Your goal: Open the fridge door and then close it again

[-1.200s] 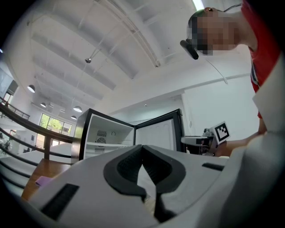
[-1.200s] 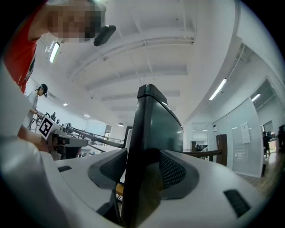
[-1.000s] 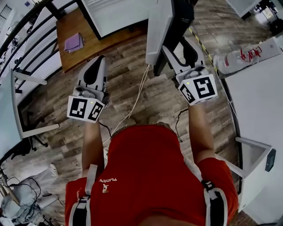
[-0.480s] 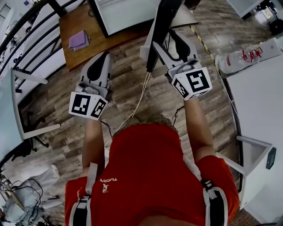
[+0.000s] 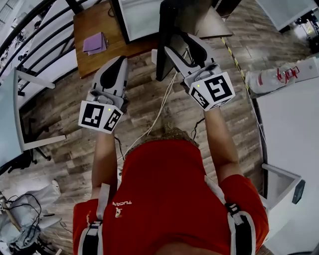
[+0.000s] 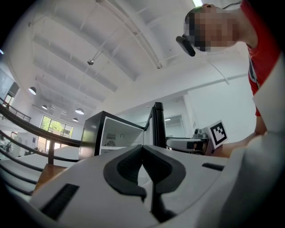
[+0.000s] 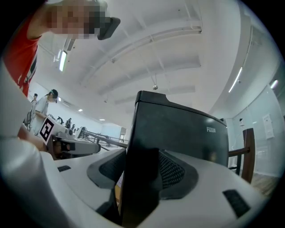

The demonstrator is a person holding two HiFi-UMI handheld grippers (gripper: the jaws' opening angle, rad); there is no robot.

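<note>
The small black fridge stands at the top of the head view, its white inside showing. Its black door stands ajar, edge toward me. My right gripper is shut on that door's free edge. In the right gripper view the dark door edge fills the gap between the pads, with the door's face beyond. My left gripper hovers left of the door, shut and empty. From the left gripper view its jaws meet, pointing at the open fridge and door edge.
A wooden table with a purple cloth stands left of the fridge. A white cable trails over the plank floor. A white counter and a plastic bag lie at the right; a desk at the left.
The right gripper has swung left and away from me with the door, which now stands closer to the fridge body. The left gripper has drifted slightly forward, still shut.
</note>
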